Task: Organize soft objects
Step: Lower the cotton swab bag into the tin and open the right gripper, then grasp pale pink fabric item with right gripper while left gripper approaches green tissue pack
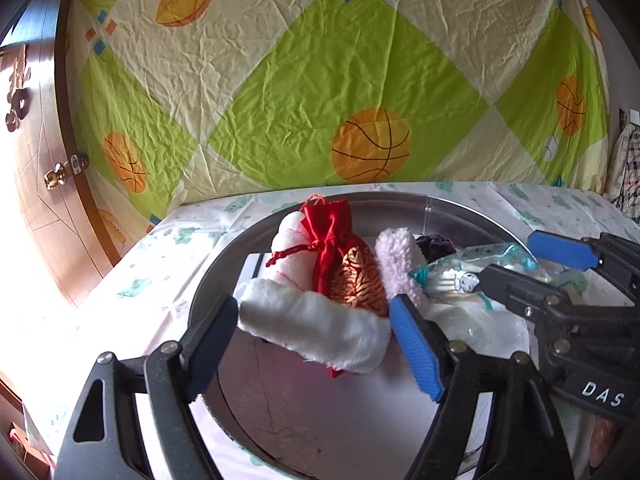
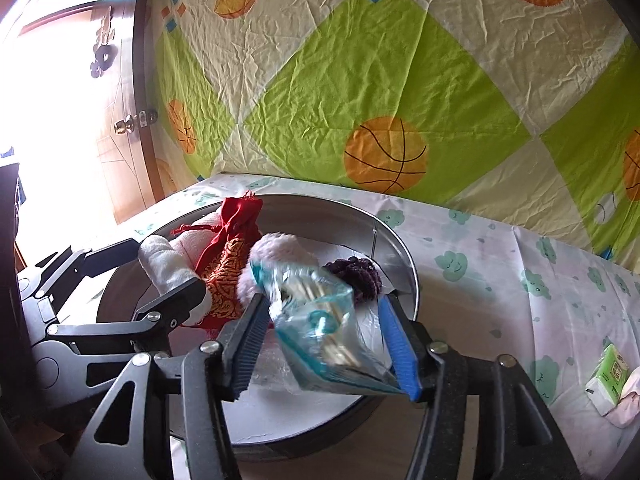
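A round metal tray (image 1: 208, 280) holds a red and gold satin pouch (image 1: 340, 248), a pink fluffy piece (image 1: 396, 264) and a dark purple knitted piece (image 2: 356, 276). A white fluffy cloth (image 1: 312, 328) lies across the gap of my left gripper (image 1: 314, 302), and its left end touches the dark finger. The jaws stand wide and are not squeezing it. My right gripper (image 2: 323, 300) is open over the tray's right side. A blurred clear plastic bag with teal print (image 2: 320, 332) sits loosely between its fingers.
The tray stands on a table with a cloud-print cloth (image 2: 480, 264). A green tissue pack (image 2: 608, 376) lies at the table's right edge. A basketball-print sheet (image 1: 320, 80) hangs behind, and a wooden door with a brass knob (image 1: 56, 176) is at the left.
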Demonstrator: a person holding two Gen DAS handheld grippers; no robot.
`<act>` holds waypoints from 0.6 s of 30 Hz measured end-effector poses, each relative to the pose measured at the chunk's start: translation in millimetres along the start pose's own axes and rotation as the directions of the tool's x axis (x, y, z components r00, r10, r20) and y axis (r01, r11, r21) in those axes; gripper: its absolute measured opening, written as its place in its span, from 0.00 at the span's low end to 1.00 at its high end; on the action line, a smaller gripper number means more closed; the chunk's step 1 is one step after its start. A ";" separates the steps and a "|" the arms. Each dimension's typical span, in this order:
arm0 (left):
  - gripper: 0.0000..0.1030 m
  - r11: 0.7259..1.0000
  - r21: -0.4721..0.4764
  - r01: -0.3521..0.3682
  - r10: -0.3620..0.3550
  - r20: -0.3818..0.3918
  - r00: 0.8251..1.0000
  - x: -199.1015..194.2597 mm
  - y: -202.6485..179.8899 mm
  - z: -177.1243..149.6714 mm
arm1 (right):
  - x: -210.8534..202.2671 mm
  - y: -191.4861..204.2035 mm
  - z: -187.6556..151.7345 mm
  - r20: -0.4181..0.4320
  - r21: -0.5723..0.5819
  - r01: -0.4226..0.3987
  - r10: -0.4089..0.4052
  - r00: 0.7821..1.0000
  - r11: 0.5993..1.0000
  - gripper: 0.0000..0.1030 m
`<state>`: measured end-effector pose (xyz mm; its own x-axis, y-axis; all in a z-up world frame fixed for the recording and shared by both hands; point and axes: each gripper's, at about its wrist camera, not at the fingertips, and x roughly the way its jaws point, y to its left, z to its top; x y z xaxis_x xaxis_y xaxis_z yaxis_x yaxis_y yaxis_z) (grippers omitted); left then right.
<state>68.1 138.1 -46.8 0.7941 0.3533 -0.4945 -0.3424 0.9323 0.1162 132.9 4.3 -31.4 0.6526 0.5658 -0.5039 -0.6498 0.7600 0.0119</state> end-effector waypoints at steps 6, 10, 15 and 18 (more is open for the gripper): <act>0.99 0.998 -0.056 -0.001 0.003 0.038 0.999 -15.2 6.4 -1.8 | -21.4 -11.9 -9.0 0.039 0.031 0.004 -0.006 0.999 0.999 0.67; 0.99 0.996 -0.080 0.039 -0.033 0.076 0.997 -28.5 -4.2 2.1 | -43.5 -26.3 -19.2 0.068 0.044 0.022 -0.025 0.997 0.999 0.68; 0.99 0.992 -0.047 0.115 -0.109 0.123 0.986 -46.6 -43.3 7.5 | -73.3 -67.3 -34.5 0.084 0.066 0.104 -0.110 0.990 0.992 0.68; 0.99 0.987 0.002 0.158 -0.157 0.132 0.979 -52.2 -75.9 12.5 | -89.6 -106.0 -44.3 0.068 0.091 0.220 -0.226 0.972 0.971 0.68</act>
<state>58.9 49.8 -19.0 0.8974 0.2094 -0.3883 -0.2116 0.9766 0.0378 126.0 -141.1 -25.8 0.8076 0.3993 -0.4339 -0.4519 0.8918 -0.0205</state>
